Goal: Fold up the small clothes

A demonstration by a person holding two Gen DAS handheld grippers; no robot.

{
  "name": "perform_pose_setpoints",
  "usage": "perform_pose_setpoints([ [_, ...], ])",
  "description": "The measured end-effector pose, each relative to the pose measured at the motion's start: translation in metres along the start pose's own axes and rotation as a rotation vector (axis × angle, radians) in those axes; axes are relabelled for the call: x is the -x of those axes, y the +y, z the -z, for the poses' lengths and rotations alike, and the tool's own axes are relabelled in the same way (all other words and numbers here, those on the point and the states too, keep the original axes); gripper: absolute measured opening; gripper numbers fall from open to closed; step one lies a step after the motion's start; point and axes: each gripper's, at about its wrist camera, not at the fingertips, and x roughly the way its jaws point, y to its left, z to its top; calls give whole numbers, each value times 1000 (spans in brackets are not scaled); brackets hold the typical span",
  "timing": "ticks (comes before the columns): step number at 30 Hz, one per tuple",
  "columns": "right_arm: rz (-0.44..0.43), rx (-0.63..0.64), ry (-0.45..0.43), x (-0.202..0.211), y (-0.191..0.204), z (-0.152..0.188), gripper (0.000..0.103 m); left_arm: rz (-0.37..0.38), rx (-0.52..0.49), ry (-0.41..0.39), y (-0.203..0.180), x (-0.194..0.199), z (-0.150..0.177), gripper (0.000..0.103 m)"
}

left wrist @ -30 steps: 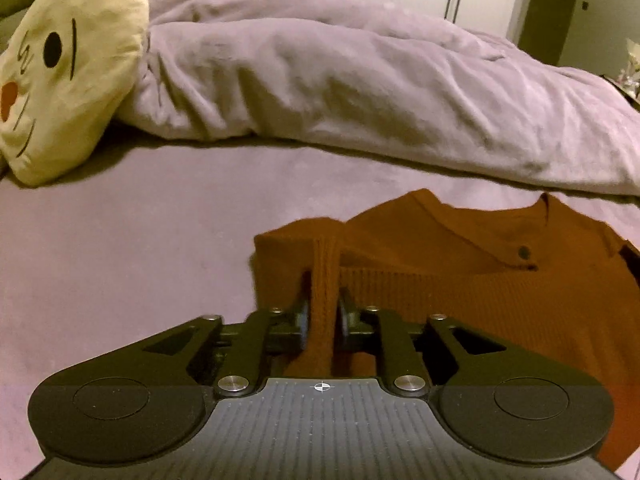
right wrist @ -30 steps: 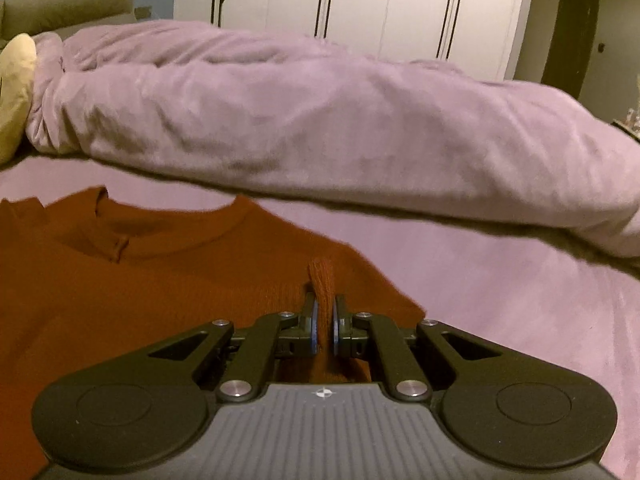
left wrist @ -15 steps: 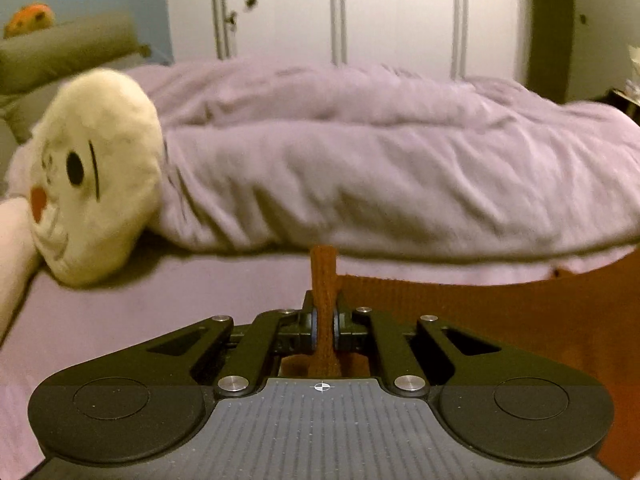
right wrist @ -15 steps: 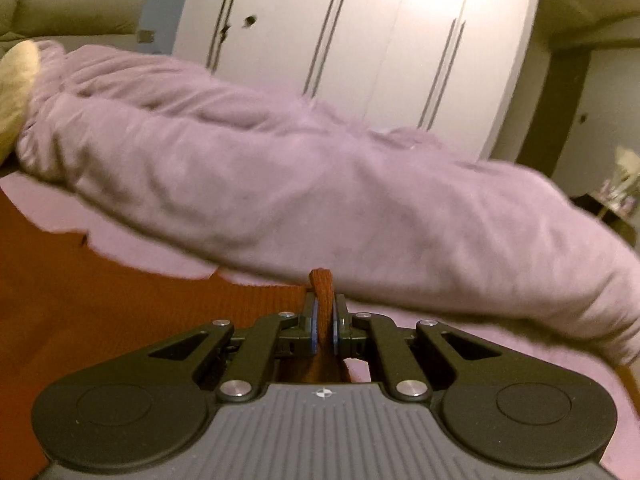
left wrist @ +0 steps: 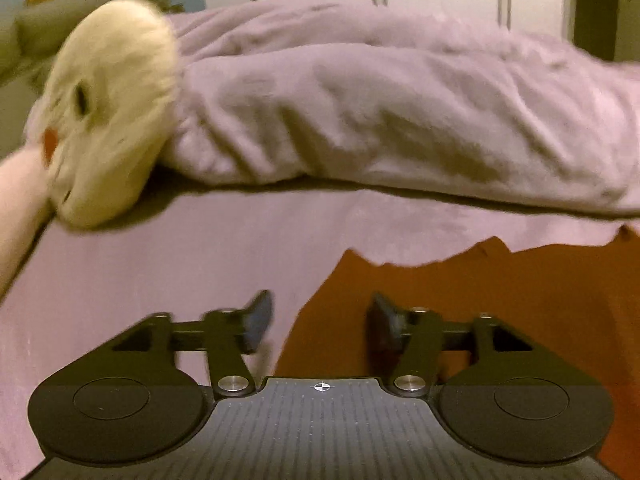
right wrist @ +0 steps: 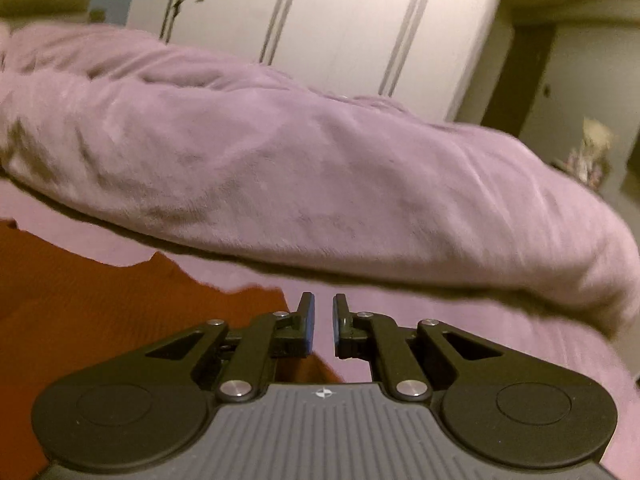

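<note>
A rust-brown knitted sweater (left wrist: 500,300) lies flat on the lilac bed sheet (left wrist: 160,272). My left gripper (left wrist: 320,304) hovers over the sweater's left edge. Its jaws are opening, spread wide, and nothing is pressed between them; the fabric lies below. In the right wrist view the sweater (right wrist: 100,312) fills the lower left. My right gripper (right wrist: 323,300) sits just past its right edge, over bare sheet (right wrist: 480,328). Its jaws are shut to a narrow slit with no fabric in them.
A bunched lilac duvet (left wrist: 380,112) runs across the bed behind the sweater, also seen in the right wrist view (right wrist: 300,168). A cream plush pillow with a face (left wrist: 108,120) lies at the far left. White wardrobe doors (right wrist: 340,20) stand behind the bed.
Both grippers held folds of the sweater and carried them toward the duvet. The left jaws have now sprung apart and dropped the fabric; the fold is gone from the right jaws too.
</note>
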Motion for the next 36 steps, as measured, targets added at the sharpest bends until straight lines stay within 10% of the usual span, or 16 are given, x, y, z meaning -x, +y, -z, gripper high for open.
perform_pose_setpoints([
  [10, -295, -696, 170, 118, -102, 122, 28, 138, 287, 107, 68, 72, 114, 82],
  [21, -499, -1123, 229, 83, -97, 152, 54, 335, 495, 166, 56, 67, 119, 72],
  [27, -458, -1068, 266, 75, -90, 142, 22, 270, 462, 168, 53, 64, 107, 42],
  [36, -154, -300, 61, 125, -34, 81, 13, 154, 269, 151, 42, 72, 95, 20],
])
